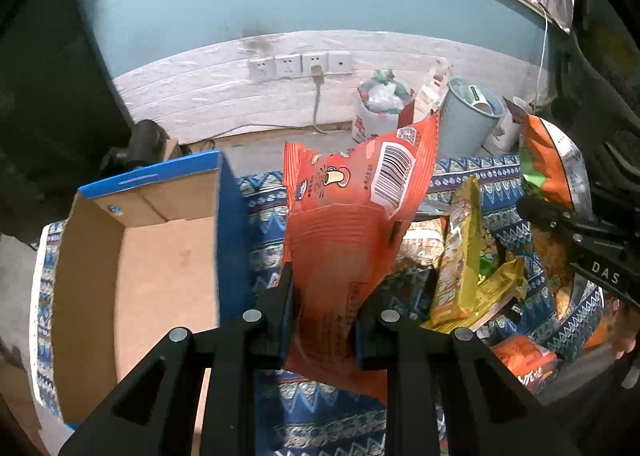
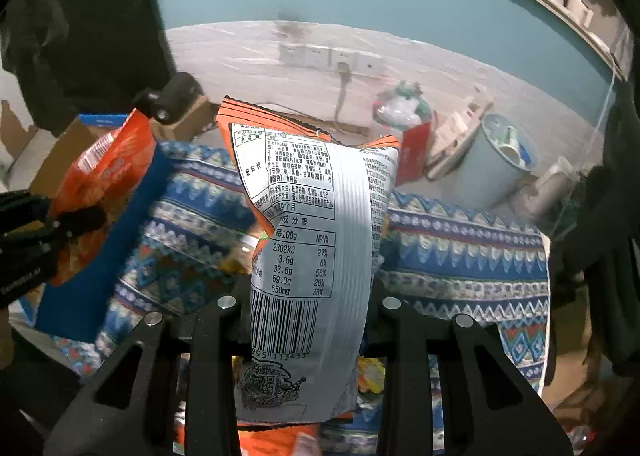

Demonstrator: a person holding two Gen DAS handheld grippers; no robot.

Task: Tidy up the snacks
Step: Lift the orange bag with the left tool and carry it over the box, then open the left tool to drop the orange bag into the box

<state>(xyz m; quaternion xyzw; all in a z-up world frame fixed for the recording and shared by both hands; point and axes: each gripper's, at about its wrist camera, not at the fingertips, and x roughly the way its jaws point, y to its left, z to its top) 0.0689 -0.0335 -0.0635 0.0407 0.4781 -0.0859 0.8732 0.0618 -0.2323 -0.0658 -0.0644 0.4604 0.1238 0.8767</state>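
Gripping a crinkled orange-red plastic snack bag (image 1: 352,216), the left gripper (image 1: 324,316) has its fingers pinched narrow on it, above the patterned blue cloth tabletop (image 1: 264,216). An open blue-sided cardboard box (image 1: 160,256) sits just left. The right gripper (image 2: 308,320) clamps a white-backed orange snack packet (image 2: 316,256). Yellow snack packets (image 1: 464,256) lie heaped between; a pale grey bin (image 1: 468,120) stands behind.
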